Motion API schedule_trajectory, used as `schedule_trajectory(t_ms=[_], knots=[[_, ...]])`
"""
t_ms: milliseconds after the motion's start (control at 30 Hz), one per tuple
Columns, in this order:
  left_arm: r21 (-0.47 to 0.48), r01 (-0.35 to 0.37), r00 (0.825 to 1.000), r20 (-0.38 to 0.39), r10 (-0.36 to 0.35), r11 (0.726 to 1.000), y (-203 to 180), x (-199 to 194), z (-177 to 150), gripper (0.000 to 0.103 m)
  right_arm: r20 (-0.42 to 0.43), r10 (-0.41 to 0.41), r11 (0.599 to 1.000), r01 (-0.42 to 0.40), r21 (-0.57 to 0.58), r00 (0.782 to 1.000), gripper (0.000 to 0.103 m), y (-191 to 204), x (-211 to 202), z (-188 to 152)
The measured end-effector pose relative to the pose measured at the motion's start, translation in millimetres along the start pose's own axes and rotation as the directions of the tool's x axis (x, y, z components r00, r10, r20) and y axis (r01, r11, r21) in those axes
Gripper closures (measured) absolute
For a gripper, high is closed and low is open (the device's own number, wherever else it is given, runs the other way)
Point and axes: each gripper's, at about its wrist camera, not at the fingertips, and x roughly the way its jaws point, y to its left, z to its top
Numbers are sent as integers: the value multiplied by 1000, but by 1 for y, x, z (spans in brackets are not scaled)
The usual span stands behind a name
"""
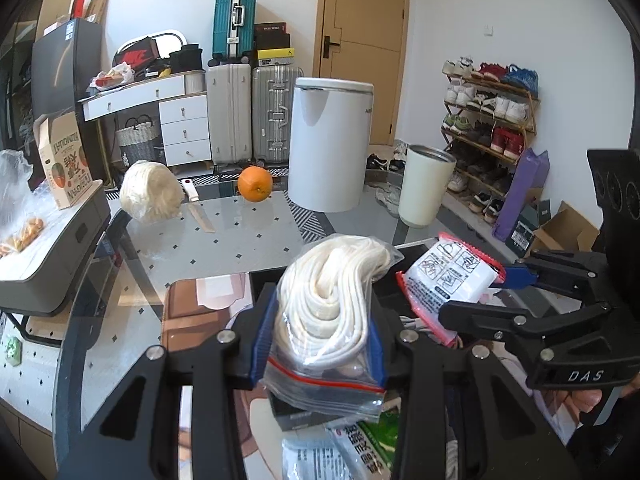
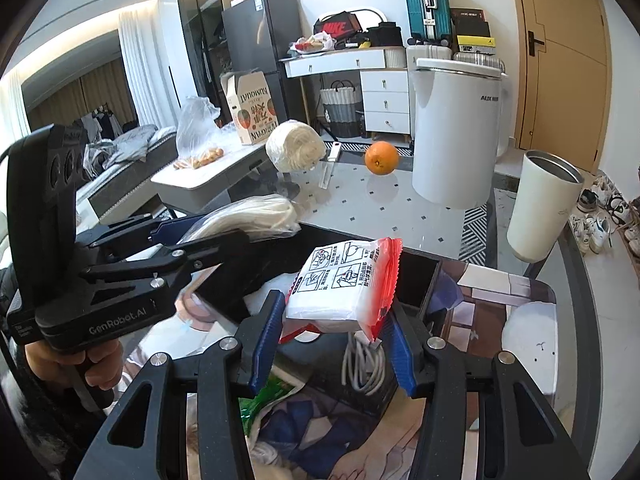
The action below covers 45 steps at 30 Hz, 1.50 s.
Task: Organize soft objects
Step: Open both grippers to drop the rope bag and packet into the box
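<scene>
The left gripper (image 1: 320,336) is clamping a clear zip bag of white rope (image 1: 332,304), its jaws closed partway onto the bag's sides, the bag standing upright between the blue pads with its coils bulging above them and its red-striped seal hanging below. The right gripper (image 2: 332,344) is gripping a white tissue pack with a red edge (image 2: 344,284) in the same manner, jaws part-closed on its lower end, the pack's long axis tilting up and away from the pads. Both items are hanging in the air above a black box (image 2: 416,280) sitting on the patterned mat on the glass counter (image 2: 360,196); the box lies directly ahead of and below both jaws, with the right hand looking slightly nearer to its open interior. A white cable (image 2: 364,368) is lying inside it already.
</scene>
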Motion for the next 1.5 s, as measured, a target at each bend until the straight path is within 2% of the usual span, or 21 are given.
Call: schedule_trajectory(t_ms=[400, 533, 600, 700, 833, 933, 967, 1067, 1200, 1267, 1500], knots=[[21, 8, 998, -57, -7, 1000, 1, 34, -5, 65, -96, -2, 998, -3, -58, 995, 54, -4, 45, 1], [36, 16, 998, -54, -14, 999, -1, 34, -5, 65, -79, -62, 995, 56, -81, 995, 41, -4, 42, 3], [43, 22, 998, -54, -19, 999, -4, 34, -5, 64, -53, -70, 994, 66, -84, 996, 40, -6, 33, 4], [50, 21, 998, -58, -18, 999, -6, 34, -5, 61, -21, -76, 995, 74, -73, 997, 31, -11, 19, 1], [56, 22, 998, -62, -18, 998, -9, 33, -6, 42, -3, -82, 995, 81, -62, 997, 25, -14, 11, -1], [57, 40, 997, -66, -36, 998, -10, 30, -7, 35, 6, -85, 995, 85, -54, 996, 20, -15, 4, -4], [57, 45, 997, -70, -41, 997, -10, 28, -8, 25, 9, -83, 995, 83, -52, 997, 19, -16, 1, -4], [49, 41, 998, -54, -38, 998, -8, 16, -11, 3, 21, -75, 996, 76, -38, 997, 14, -16, -8, -9], [28, 51, 999, 0, -51, 998, -5, -7, -15, 0, 28, -58, 998, 58, -3, 998, 5, -18, -20, -17], [26, 37, 999, 0, -37, 999, -3, -13, -19, 0, 37, -50, 999, 50, 12, 998, 1, -18, -25, -21], [13, 3, 1000, -15, -2, 1000, 1, -30, -31, 0, 43, -56, 998, 55, 23, 998, 0, -13, -34, -33]])
